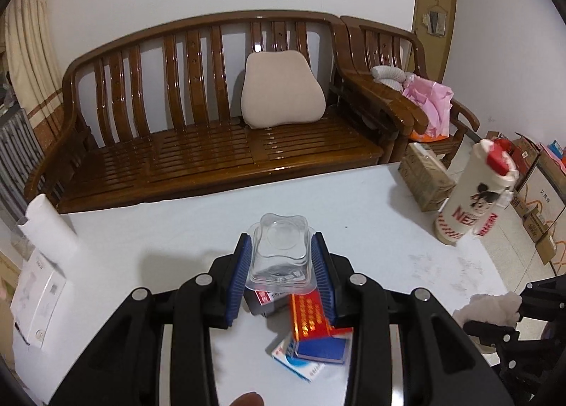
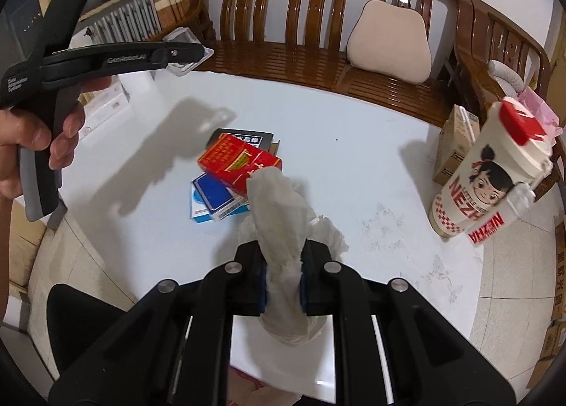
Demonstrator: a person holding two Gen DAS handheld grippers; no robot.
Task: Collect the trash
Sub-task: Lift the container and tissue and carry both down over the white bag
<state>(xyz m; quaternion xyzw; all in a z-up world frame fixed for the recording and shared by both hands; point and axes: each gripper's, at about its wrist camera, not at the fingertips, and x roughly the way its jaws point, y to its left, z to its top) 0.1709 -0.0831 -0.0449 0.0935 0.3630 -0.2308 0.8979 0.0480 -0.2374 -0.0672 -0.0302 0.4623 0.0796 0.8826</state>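
My left gripper [image 1: 281, 243] is shut on a clear plastic cup-shaped container [image 1: 279, 250], held up above the white table [image 1: 177, 229] between its blue pads. The right wrist view shows that gripper [image 2: 191, 52] at the upper left, in a person's hand [image 2: 32, 144]. My right gripper [image 2: 284, 254] is shut on a crumpled white tissue [image 2: 279, 208], also lifted off the table. That tissue [image 1: 488, 310] shows at the right edge of the left wrist view. Below lie a red box [image 2: 240, 162], a blue box [image 2: 212, 193] and a black box [image 2: 244, 135] in a loose pile.
A tall cream cup with a red lid and a cartoon face [image 2: 488, 176] stands at the table's right edge, beside a brown drink carton [image 2: 456, 144]. A wooden bench [image 1: 212, 144] with a beige cushion [image 1: 279, 91] runs behind. White boxes [image 1: 39, 300] sit left.
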